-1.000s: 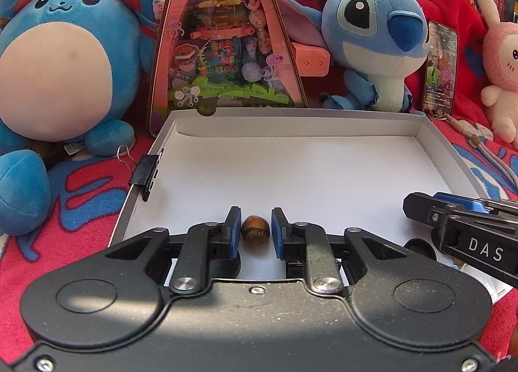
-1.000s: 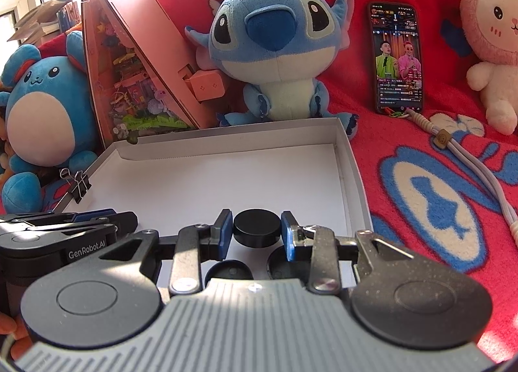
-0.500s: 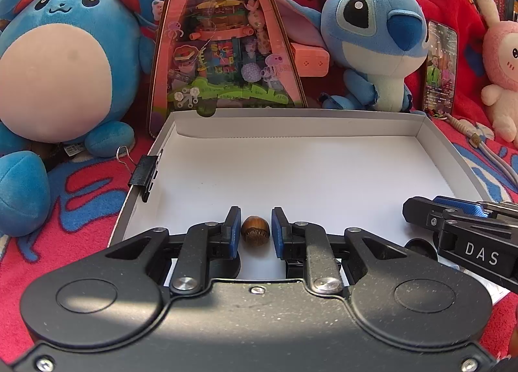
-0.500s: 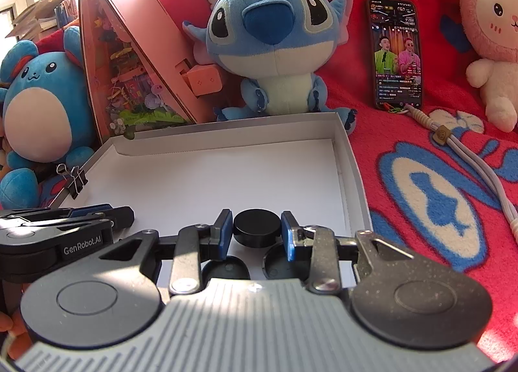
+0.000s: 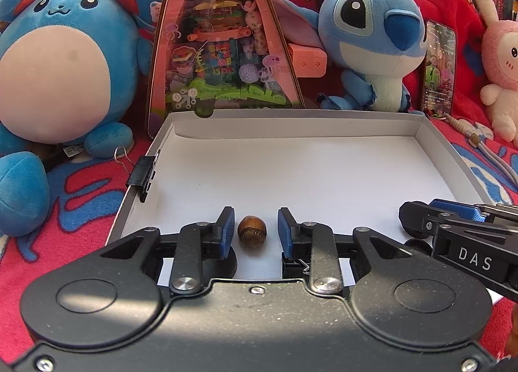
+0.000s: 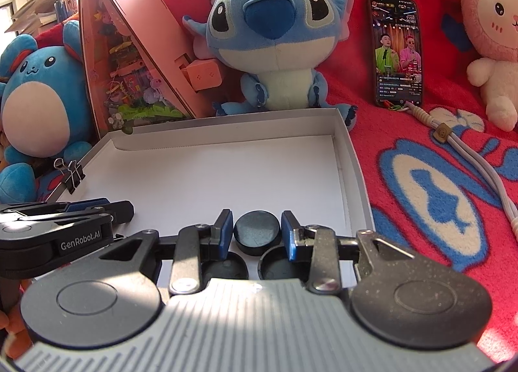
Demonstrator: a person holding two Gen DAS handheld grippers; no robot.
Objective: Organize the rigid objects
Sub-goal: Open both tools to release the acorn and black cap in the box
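Note:
A shallow white cardboard box (image 5: 291, 119) lies on the red blanket; it also shows in the right wrist view (image 6: 226, 129). My left gripper (image 5: 253, 231) is open over the box's near edge, and a small brown acorn (image 5: 252, 235) lies on the box floor between its fingers, with gaps on both sides. My right gripper (image 6: 256, 232) is shut on a black round cap (image 6: 256, 236) just above the box's near right part. The right gripper's side shows at the right of the left wrist view (image 5: 453, 226).
A black binder clip (image 5: 142, 174) grips the box's left wall. Behind the box stand a blue round plush (image 5: 64, 57), a pink triangular toy package (image 5: 223, 41) and a Stitch plush (image 5: 372, 35). A phone (image 6: 396, 51), a cable (image 6: 479, 164) and a pink rabbit plush (image 6: 495, 48) lie right.
My left gripper's fingers have spread apart, and the acorn now lies free between them on the box floor. The right gripper still holds the black cap and has shifted slightly.

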